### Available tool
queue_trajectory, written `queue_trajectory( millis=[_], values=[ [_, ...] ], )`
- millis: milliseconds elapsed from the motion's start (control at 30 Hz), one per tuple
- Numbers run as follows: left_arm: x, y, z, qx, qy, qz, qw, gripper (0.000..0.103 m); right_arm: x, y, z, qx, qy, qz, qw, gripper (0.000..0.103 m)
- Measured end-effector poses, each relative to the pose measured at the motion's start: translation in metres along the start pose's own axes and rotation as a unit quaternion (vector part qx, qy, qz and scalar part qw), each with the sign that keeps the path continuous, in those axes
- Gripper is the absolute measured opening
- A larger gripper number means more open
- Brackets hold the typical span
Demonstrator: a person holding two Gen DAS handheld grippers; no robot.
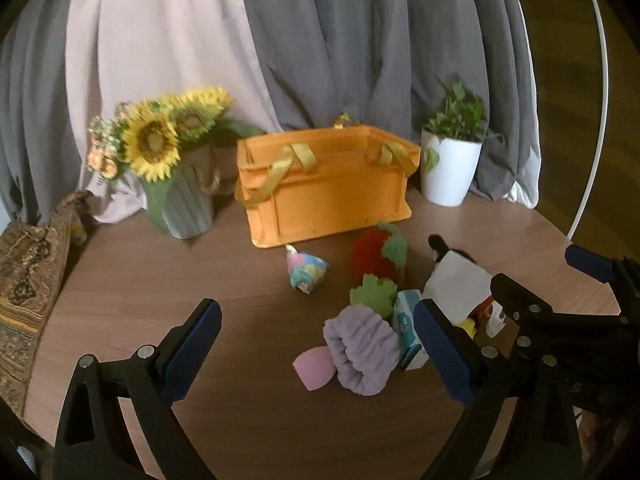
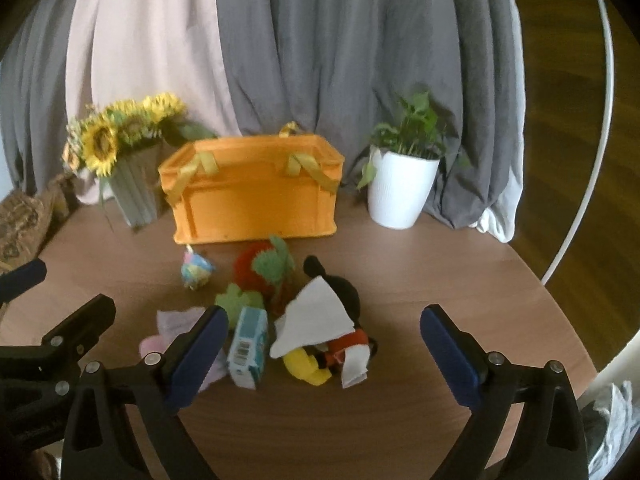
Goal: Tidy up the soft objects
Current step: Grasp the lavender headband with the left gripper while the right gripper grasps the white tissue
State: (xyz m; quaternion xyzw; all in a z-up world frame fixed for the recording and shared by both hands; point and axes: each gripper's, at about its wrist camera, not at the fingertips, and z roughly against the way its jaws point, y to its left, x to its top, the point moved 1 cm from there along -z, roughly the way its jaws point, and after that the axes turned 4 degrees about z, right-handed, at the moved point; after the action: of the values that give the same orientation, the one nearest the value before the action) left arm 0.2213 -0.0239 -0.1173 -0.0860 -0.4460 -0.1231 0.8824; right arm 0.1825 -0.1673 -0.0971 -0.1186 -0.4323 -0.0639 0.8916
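Soft toys and a purple scrunchie (image 1: 362, 350) lie heaped at lower centre on the round table (image 1: 200, 280), just before an orange basket (image 1: 328, 188) that is likely their destination. The left claw (image 1: 316, 354) and right claw (image 2: 324, 358) tilt downward toward the heap, both spread wide apart and empty.

Both the left gripper (image 1: 320, 344) and the right gripper (image 2: 324, 352) have matte black plastic arms with triangular cut-outs near the base, round silver rivets at the joints, and long flat fingers (image 2: 450, 356) faced with ribbed dark-blue pads.
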Motion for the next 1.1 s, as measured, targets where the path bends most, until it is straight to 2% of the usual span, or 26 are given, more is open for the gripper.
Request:
queue_trajectory(
  millis=[400, 700, 1000, 1100],
  values=[
    [-0.025, -0.012, -0.052, 0.005, 0.042, 0.006, 0.9991, 0.087, -0.016, 0.000, -0.057, 0.023, 0.033, 0.061, 0.997, 0.091],
    [-0.031, -0.016, -0.076, 0.002, 0.054, 0.008, 0.9985, 0.080, -0.026, 0.005, -0.078, 0.033, 0.050, 0.088, 0.994, 0.081],
    [-0.032, -0.021, -0.088, -0.016, 0.069, 0.007, 0.9975, 0.063, -0.030, 0.011, -0.083, 0.032, 0.043, 0.111, 0.992, 0.071],
    [-0.033, -0.022, -0.091, -0.021, 0.076, 0.011, 0.9968, 0.053, -0.030, 0.014, -0.082, 0.029, 0.040, 0.120, 0.992, 0.063]
  ],
)
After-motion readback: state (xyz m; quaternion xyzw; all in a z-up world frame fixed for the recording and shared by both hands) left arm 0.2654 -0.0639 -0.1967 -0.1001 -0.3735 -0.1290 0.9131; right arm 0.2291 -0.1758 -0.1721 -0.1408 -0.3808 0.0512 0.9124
